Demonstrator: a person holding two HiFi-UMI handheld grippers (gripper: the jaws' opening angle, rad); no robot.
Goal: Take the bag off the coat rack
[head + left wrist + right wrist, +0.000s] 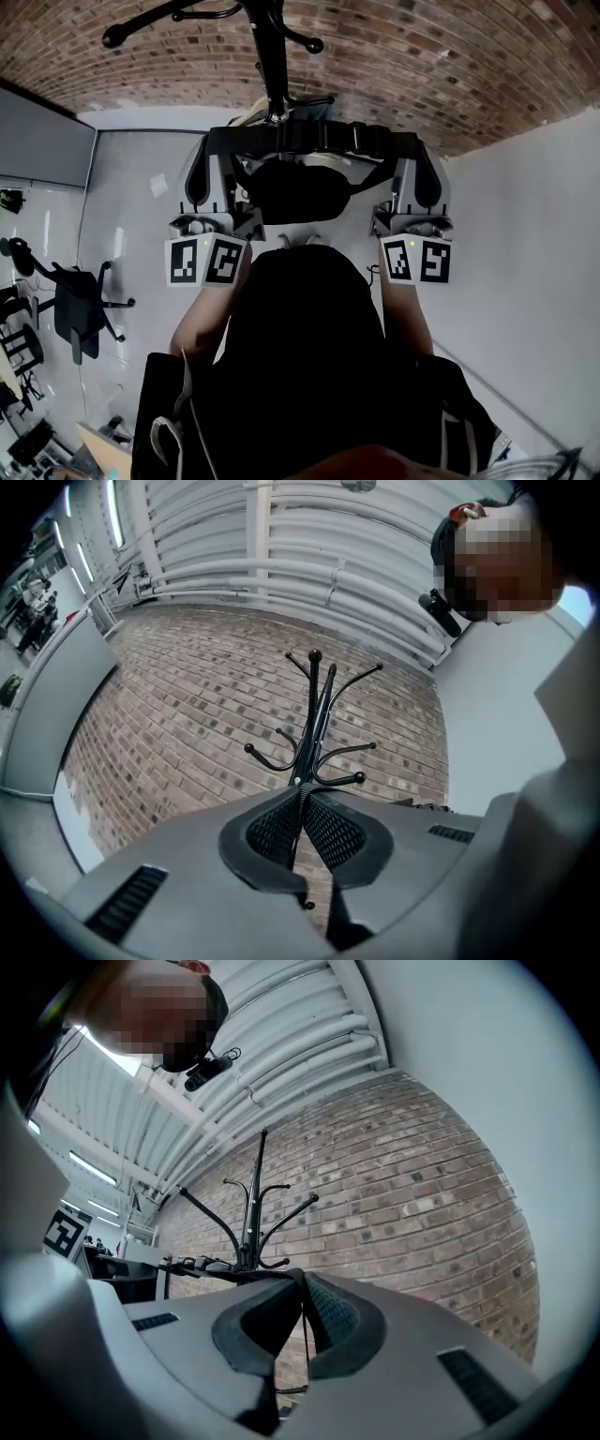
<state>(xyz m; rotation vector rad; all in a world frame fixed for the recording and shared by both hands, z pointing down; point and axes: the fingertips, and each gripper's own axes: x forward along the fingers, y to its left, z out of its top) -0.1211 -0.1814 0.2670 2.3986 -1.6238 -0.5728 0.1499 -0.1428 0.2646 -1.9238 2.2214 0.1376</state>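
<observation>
The lift looks nearly done. Every hook on the coat rack (314, 714) that my two gripper views show is bare, and the bag (300, 192) hangs in front of the rack's pole, on my side of it, slung between my two tools. In the head view the strap (319, 139) runs just below the foot of the visible pole. I cannot be sure from that angle that it has cleared the lowest hook, though I judge it has.

My left hand-held gripper (217, 145) is to the left of the rack and my right hand-held gripper (412, 145) to its right. Both have their ribbed pads pressed together at the tips, each pinching one end of the strap. In the right gripper view the strap comes in flat from the side toward the rack and ends at the pad tips.

What remains, as I judge it, is to draw the bag away from the rack and set it down somewhere.

The bag is small, black and soft, a rounded pouch sagging under a wide flat strap pulled almost straight between my grips. It looks light and limp, likely to swing when moved.
</observation>
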